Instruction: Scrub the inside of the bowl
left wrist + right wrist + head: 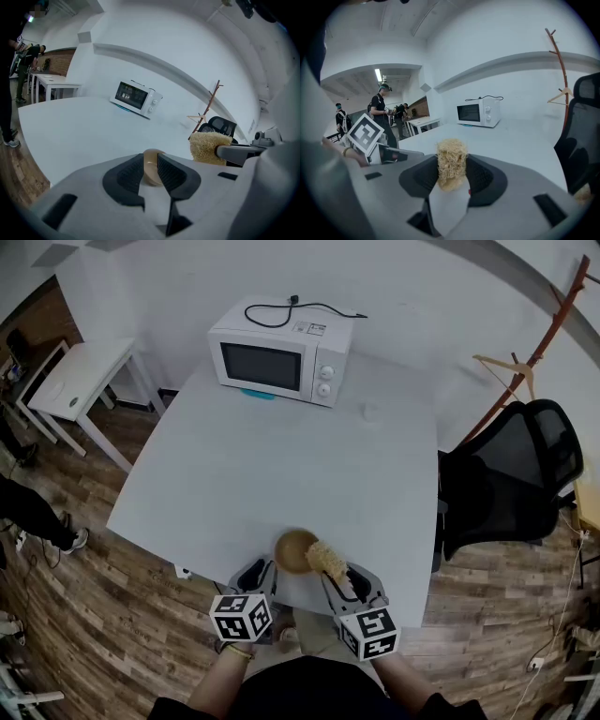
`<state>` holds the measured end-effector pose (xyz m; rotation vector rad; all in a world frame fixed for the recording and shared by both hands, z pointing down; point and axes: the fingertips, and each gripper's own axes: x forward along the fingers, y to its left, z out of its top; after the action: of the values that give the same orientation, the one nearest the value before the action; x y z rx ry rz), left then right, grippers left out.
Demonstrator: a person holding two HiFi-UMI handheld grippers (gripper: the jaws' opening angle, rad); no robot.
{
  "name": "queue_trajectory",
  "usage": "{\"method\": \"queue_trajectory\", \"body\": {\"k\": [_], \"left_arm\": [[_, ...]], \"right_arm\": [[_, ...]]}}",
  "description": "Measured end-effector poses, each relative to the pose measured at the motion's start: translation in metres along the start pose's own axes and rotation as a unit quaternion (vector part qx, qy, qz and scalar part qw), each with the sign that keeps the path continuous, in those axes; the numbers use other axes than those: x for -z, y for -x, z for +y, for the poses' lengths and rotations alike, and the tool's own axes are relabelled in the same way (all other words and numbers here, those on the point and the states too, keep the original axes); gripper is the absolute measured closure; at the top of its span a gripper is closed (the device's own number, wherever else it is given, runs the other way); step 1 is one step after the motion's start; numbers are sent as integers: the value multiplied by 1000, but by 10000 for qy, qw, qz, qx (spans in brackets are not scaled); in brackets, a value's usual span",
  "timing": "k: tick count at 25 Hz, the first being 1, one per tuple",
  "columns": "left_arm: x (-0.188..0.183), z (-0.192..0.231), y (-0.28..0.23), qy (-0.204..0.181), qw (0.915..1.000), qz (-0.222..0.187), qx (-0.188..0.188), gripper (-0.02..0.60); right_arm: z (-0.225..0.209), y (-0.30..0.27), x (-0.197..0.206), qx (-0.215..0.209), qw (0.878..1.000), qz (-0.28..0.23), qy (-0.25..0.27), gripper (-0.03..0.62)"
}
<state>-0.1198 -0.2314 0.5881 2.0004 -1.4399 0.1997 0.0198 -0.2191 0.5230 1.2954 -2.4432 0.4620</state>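
Note:
A small wooden bowl [293, 549] sits at the near edge of the white table [281, 465]. My left gripper [263, 568] is at the bowl's left side. In the left gripper view the bowl's rim [151, 163] stands between the two black pads, which close on it [150, 169]. My right gripper [343, 576] is shut on a yellow loofah scrubber [327, 560], which hangs over the bowl's right edge. The right gripper view shows the scrubber [451, 161] pinched between the pads [451, 177]. The same scrubber [209, 147] appears to the right in the left gripper view.
A white microwave [279, 352] with a loose black cord stands at the table's far end. A black office chair [511, 479] and a wooden coat rack [536, 348] are to the right. A small white side table [80, 381] is at the left, and people stand beyond it [383, 112].

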Motion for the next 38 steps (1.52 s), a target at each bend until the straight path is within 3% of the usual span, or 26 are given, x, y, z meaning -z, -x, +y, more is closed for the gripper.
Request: {"method": "queue_trajectory", "body": {"k": [17, 38], "left_arm": [[0, -18, 75, -454, 9981, -377, 201, 561], [-5, -31, 81, -665, 9961, -459, 364, 563]], "right_arm": [[42, 42, 16, -118, 9990, -381, -209, 427], [50, 45, 2, -216, 9975, -596, -304, 428]]}}
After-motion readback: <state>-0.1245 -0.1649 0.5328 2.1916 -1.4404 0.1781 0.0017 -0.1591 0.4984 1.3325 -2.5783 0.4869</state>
